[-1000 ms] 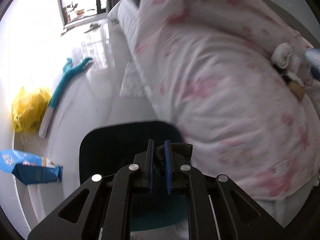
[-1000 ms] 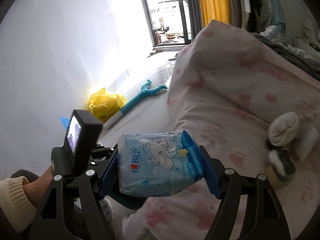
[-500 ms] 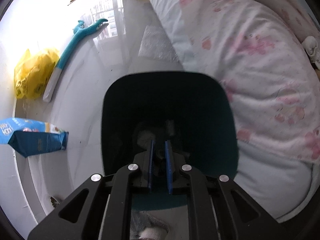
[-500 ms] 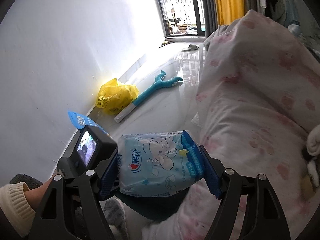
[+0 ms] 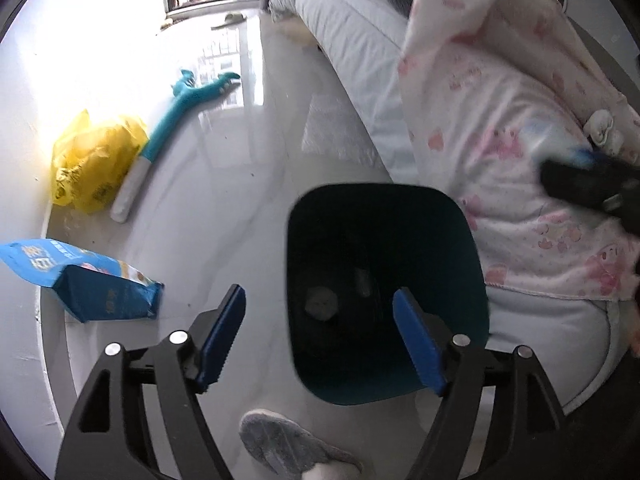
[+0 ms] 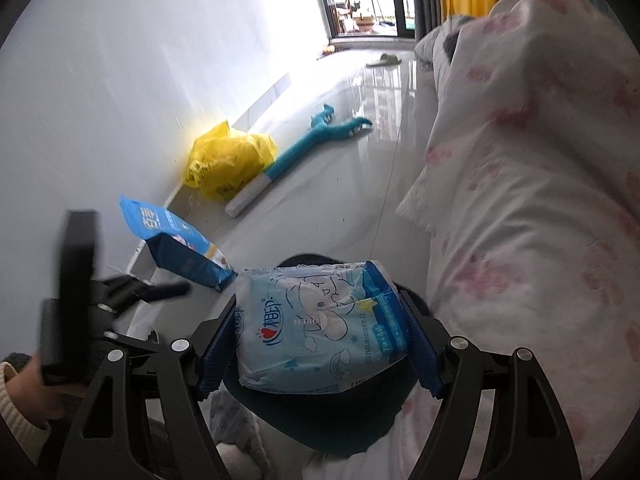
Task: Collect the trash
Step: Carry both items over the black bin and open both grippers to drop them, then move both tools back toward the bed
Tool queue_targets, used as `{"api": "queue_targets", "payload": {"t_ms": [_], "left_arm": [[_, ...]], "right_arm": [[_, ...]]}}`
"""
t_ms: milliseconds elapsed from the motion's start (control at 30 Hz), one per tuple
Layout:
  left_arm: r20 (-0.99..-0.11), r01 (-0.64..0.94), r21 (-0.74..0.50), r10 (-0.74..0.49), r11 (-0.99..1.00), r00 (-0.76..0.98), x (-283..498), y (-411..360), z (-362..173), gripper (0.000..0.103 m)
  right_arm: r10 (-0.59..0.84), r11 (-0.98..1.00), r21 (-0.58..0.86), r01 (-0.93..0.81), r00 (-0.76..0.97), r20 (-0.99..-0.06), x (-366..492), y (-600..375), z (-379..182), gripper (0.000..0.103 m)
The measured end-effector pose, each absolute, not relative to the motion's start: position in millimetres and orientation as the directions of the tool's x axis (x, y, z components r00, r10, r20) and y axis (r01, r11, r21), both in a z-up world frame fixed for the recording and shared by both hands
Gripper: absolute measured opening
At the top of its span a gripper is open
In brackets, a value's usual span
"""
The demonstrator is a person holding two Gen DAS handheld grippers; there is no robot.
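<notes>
1. A soft, crinkly plastic tissue pack (image 6: 320, 324), pale blue with a white cartoon character and a darker blue end, is pinched between the blue ridged pads of the right gripper (image 6: 320, 344), whose jaws close on its two short sides
2. The pack hangs directly over a dark teal plastic trash bin (image 5: 384, 292), a rounded-square tub standing on the floor just beside the bed
3. Inside the bin, dim against its dark bottom, lie a round greyish lump and a smaller pale scrap; what they are is too dark to tell
4. The left gripper (image 5: 320, 336) has its jaws spread wide with nothing between them, its pads framing the bin's near rim
5. A glossy blue foil snack bag (image 5: 80, 284) lies on the shiny white tiled floor (image 5: 240, 184) near the wall, left of the bin
6. Farther along the wall sits a crumpled yellow plastic bag (image 5: 92, 164), touching a long teal and white dinosaur-shaped toy (image 5: 176, 120)
7. A fluffy white blanket with pink prints (image 5: 516, 160) drapes over the bed at right
8. A grey fuzzy slipper (image 5: 288, 444) shows at the bottom edge
</notes>
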State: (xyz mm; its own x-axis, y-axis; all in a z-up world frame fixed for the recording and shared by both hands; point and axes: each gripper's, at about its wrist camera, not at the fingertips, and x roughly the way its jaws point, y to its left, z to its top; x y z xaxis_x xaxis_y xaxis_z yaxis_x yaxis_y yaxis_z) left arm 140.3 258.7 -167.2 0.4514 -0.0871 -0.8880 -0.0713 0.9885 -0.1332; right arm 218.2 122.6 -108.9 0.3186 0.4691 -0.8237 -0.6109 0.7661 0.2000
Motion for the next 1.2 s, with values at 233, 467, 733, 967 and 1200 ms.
{"api": "queue_targets", "payload": {"t_ms": [233, 467, 733, 967, 1200], "left_arm": [[-0.823, -0.071, -0.124, -0.062, 0.990, 0.565, 126.2, 279.8, -135.6, 0.085], [-0.732, -0.043, -0.120, -0.059, 0.992, 0.679, 112.7, 287.2, -97.2, 0.090], [-0.645, -0.014, -0.113, -0.063, 0.993, 0.762, 104.4, 286.3, -59.9, 0.090], [-0.575, -0.007, -0.088, -0.045, 0.996, 0.817, 103.3, 275.3, -27.3, 0.090], [-0.541, 0.029, -0.080, -0.068, 0.996, 0.838, 109.2, 250.3, -5.7, 0.090]], "right_arm": [[0.402, 0.788, 0.183, -0.588, 0.266, -0.876, 222.4, 147.0, -149.5, 0.076], [0.336, 0.801, 0.155, -0.578, 0.221, -0.916, 222.6, 164.6, -182.8, 0.077], [0.275, 0.808, 0.127, -0.575, 0.177, -0.945, 221.7, 171.8, -208.4, 0.086], [0.267, 0.794, 0.106, -0.598, 0.188, -0.945, 216.2, 169.9, -202.4, 0.089], [0.340, 0.781, 0.124, -0.612, 0.251, -0.906, 211.5, 155.6, -168.2, 0.089]]}}
